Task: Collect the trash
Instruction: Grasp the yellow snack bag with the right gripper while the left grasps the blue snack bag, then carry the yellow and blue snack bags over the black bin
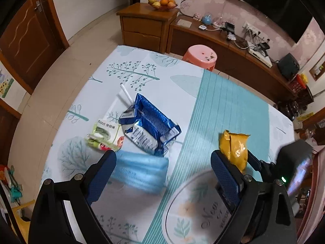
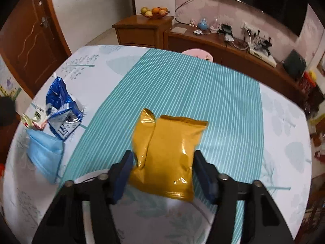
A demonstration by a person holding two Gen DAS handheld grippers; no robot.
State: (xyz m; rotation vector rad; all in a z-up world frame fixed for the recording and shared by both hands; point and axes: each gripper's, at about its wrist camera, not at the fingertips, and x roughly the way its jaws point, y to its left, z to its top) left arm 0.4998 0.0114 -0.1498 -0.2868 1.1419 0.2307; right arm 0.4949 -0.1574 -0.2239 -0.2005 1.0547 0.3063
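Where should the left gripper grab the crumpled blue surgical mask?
Take the blue pleated mask by its near long edge, coming straight down from above with the open left gripper. It lies flat on the tablecloth; its far edge tucks under the blue foil carton.
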